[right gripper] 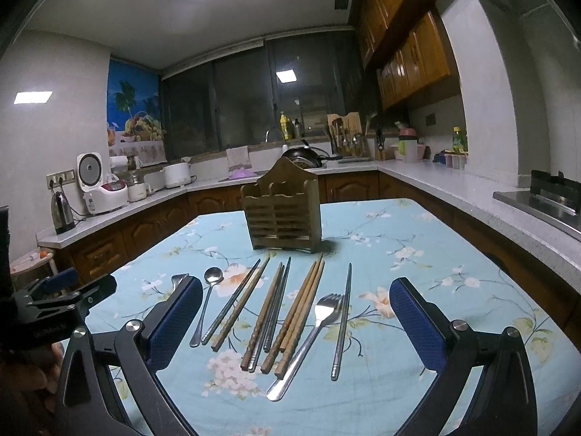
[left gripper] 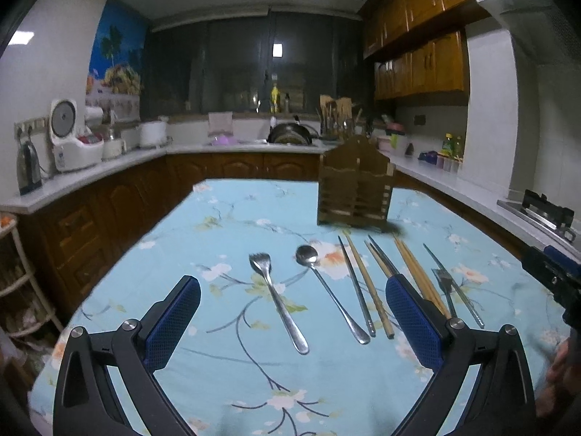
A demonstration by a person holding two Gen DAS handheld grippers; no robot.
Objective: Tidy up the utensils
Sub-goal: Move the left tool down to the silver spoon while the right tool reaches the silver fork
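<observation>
Left gripper (left gripper: 292,318) and right gripper (right gripper: 296,321), fingers wide, holding nothing, above utensils (right gripper: 276,312) in a row mid-surface (right gripper: 417,239); wooden holder (right gripper: 282,214) upright toward far edge.

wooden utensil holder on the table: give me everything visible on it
The utensil holder is dark brown wood with slatted front and sides, a taller peaked back panel and two side-by-side compartments. It stands upright on the floral blue tablecloth, beyond the row of forks, spoon and chopsticks. No utensil shows above its rim. Only the cloth touches it; both grippers are open and well short of it.
</observation>
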